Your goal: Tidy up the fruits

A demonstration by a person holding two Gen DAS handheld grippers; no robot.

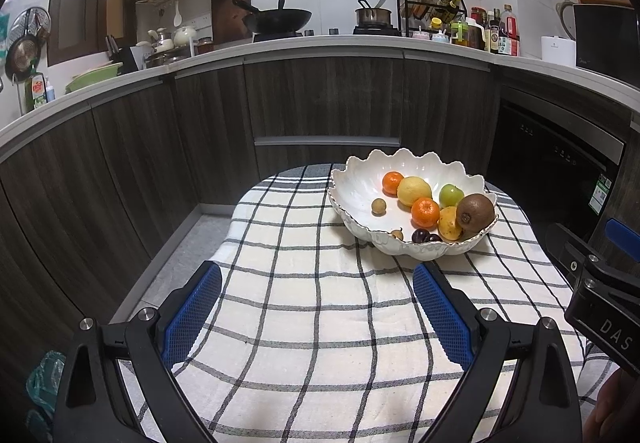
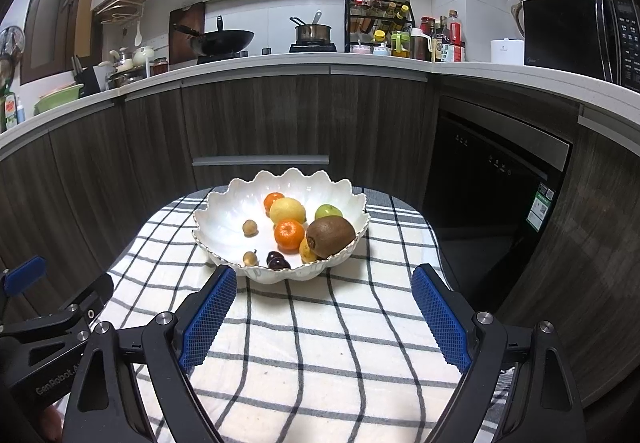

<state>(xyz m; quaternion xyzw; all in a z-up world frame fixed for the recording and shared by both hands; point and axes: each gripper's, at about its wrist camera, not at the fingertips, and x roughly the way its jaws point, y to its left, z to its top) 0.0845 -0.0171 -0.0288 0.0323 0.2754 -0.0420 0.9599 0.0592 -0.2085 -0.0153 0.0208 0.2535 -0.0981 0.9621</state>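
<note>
- Both grippers are seen parked low over the checked tablecloth [image 1: 304,323], side by side at the near edge of the small table.
- The left gripper [image 1: 316,307] is held wide open, blue pads well apart, nothing between them but cloth.
- The right gripper [image 2: 324,311] is likewise spread wide and empty; its pads frame bare cloth just short of the bowl.
- The fruits are all found in the white scalloped bowl [image 2: 224,211], set at the far end of the table, slightly right of centre in the left wrist view.
- Inside, a kiwi [image 2: 330,236] is piled at the right rim against a mandarin [image 2: 289,233], a lemon [image 2: 287,210] and a green fruit [image 2: 328,211], probably a small apple; a second mandarin [image 2: 273,200] is half hidden behind the lemon.
- A yellow fruit [image 1: 448,222] is wedged under the kiwi; its kind cannot be told.
- Two small brown longan-like fruits [image 2: 250,228] and a pair of dark cherries [image 2: 277,261] are scattered loose on the left and near side of the bowl.
- No fruit is seen on the cloth, so the sorting appears either finished or not begun; which it is cannot be judged from here.
- If a pick is to be made, the top-lying kiwi or near mandarin is best taken first, so the pile is not toppled.
- The pads should be brought down over the near rim, not through it; the thin scalloped edge could be knocked.
- The cherries and longans should be closed on gently and squarely, since round small fruit can be squeezed out sideways.
</note>
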